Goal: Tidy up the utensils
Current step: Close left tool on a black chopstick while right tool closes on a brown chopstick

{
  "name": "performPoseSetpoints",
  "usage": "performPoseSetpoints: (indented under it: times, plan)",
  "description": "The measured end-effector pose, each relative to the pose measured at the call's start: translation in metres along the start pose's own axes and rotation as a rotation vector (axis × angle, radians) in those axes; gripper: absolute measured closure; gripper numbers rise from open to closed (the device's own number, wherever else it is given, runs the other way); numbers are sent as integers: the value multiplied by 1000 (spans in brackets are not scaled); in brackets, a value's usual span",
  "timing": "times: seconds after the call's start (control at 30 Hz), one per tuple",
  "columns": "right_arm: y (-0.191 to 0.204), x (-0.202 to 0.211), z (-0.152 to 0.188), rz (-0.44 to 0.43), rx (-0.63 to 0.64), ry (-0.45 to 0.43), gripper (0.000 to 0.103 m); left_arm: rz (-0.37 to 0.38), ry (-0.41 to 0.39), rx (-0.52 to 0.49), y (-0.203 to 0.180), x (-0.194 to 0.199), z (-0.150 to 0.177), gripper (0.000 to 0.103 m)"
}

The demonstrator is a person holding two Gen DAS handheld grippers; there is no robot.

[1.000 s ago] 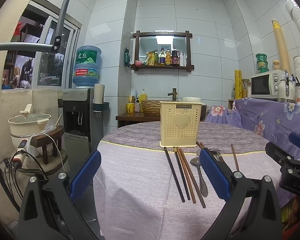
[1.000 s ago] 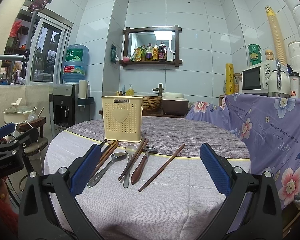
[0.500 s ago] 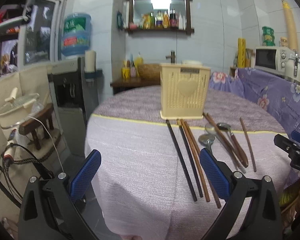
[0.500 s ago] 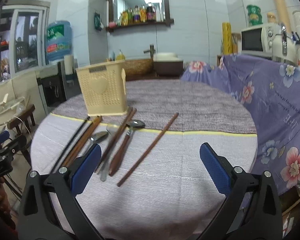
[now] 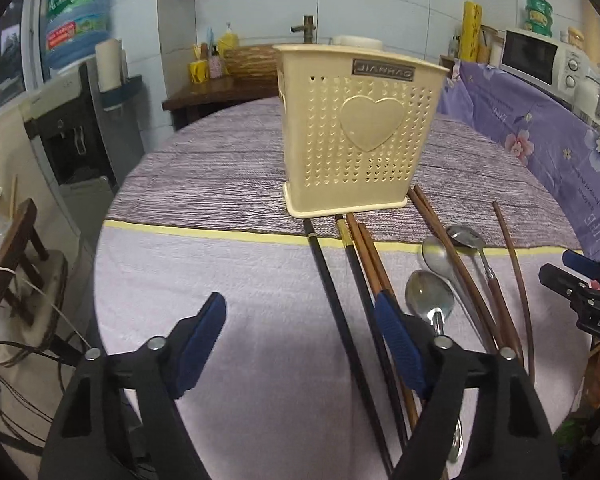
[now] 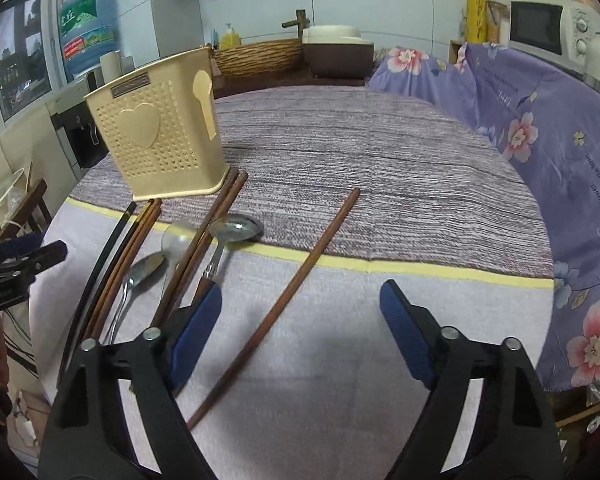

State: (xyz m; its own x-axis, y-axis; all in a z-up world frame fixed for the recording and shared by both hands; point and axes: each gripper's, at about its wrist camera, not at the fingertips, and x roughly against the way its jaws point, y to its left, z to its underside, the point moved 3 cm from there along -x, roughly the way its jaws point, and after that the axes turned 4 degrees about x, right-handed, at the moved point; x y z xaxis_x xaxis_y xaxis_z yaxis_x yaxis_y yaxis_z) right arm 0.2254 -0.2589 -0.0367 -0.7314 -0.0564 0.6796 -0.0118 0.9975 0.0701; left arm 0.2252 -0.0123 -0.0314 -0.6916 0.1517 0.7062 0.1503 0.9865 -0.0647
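Observation:
A cream perforated utensil holder with a heart stands on the round table; it also shows in the right wrist view. In front of it lie black chopsticks, brown chopsticks and metal spoons. A single brown chopstick lies apart, between my right fingers. My left gripper is open above the black chopsticks. My right gripper is open over the single chopstick. Both hold nothing.
The table has a lilac cloth with a yellow stripe. A floral purple cover drapes a counter on the right with a microwave. A water dispenser stands on the left.
Both grippers have moved forward and down over the table toward the utensils. Both stay open.

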Motion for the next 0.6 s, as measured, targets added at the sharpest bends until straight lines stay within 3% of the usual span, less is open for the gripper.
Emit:
performPoseSetpoints:
  times: [0.33, 0.6]
  plan:
    - [-21, -65, -40, 25, -123, 153, 65, 12, 87, 56, 6, -34, -21, 57]
    - [-18, -84, -50, 65, -105, 188, 78, 40, 134, 73, 0, -46, -26, 62]
